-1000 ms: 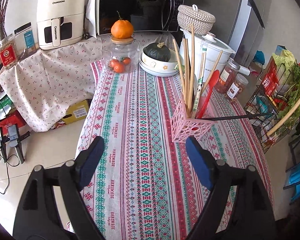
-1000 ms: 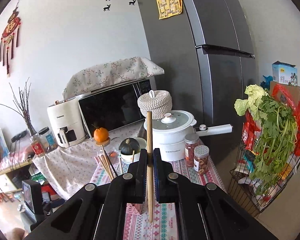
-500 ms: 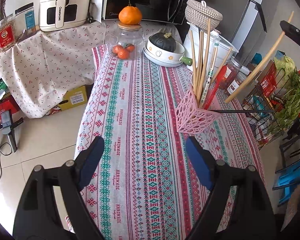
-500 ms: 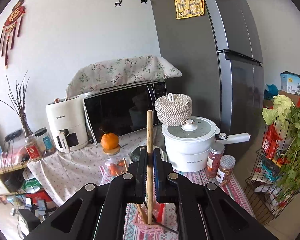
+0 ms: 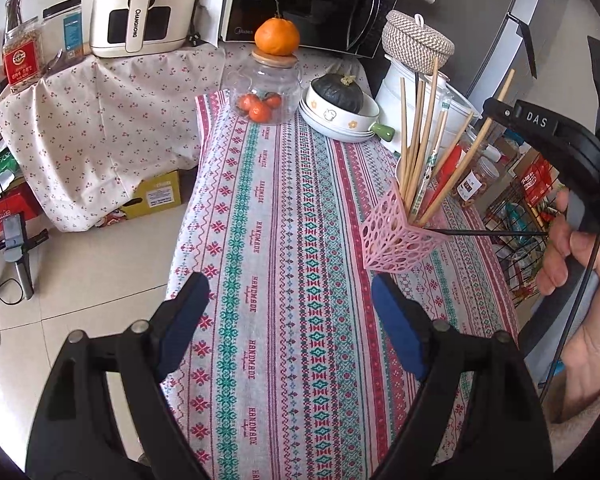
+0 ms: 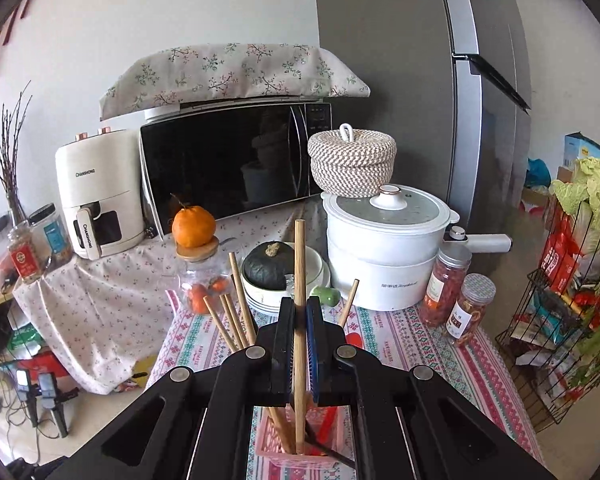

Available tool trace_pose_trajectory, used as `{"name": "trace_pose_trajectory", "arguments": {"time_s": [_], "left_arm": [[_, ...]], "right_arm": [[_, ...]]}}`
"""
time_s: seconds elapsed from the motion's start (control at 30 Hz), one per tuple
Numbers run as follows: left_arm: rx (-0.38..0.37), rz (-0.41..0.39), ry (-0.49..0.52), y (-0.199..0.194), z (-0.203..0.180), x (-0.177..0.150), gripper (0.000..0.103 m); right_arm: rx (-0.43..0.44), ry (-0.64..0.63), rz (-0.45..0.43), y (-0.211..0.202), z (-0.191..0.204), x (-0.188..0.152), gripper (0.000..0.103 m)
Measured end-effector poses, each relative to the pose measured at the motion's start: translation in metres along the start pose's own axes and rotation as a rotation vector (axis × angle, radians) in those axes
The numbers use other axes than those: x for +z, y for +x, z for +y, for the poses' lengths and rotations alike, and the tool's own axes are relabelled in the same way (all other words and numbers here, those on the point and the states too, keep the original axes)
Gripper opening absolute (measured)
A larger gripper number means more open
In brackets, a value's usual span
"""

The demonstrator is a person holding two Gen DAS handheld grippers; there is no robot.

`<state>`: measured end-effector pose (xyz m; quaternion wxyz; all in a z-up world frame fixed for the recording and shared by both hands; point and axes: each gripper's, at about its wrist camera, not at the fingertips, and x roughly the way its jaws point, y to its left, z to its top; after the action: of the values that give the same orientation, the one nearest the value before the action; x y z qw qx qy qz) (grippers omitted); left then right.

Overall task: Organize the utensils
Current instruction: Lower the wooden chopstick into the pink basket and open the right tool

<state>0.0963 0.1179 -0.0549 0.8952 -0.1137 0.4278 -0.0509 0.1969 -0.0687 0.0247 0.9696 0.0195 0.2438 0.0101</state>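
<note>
Above the pink holder (image 6: 296,446), at six o'clock in the right wrist view, the right tongs (image 6: 300,322) are clamped on one wooden chopstick (image 6: 299,264). Its lower end is already inside the holder's mouth, among the other chopsticks (image 6: 236,312) and a red utensil (image 6: 332,428). The grip sits at about the middle of the stick, which stands nearly upright in that view.

I judge the chopstick to be light, stiff and rather smooth, so it can slide or turn between the pads. A hold near the middle, as now, seems good for guiding the tip. The holder looks like thin plastic lattice and probably light, so a push from the side could tip it.

In the left wrist view the left tongs (image 5: 290,328) stand wide apart and hold nothing, over the striped surface (image 5: 260,240) at six o'clock. The holder (image 5: 396,240) stands at three o'clock of them.
</note>
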Motion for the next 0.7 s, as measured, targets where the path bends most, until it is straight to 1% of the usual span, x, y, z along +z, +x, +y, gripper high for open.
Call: {"name": "trace_pose_trajectory", "arguments": {"time_s": [0.27,0.47,0.53,0.6,0.7], "left_arm": [[-0.003,0.004,0.006,0.001,-0.003,-0.001,0.083],[-0.005,0.009,0.014,0.003,-0.005,-0.002,0.083],[-0.004,0.006,0.015,0.003,-0.006,-0.001,0.083],[-0.004,0.006,0.015,0.003,-0.007,-0.001,0.083],[-0.001,0.008,0.02,0.004,-0.009,-0.002,0.084]], "right_arm": [[-0.024,-0.045,0.062,0.02,0.007,-0.014,0.006],[-0.017,-0.052,0.084,0.026,0.006,-0.012,0.007],[-0.001,-0.044,0.099,0.025,0.005,-0.01,0.009],[0.013,-0.025,0.106,0.022,0.002,-0.007,0.018],[0.023,0.0,0.108,0.015,-0.004,-0.001,0.022]]}}
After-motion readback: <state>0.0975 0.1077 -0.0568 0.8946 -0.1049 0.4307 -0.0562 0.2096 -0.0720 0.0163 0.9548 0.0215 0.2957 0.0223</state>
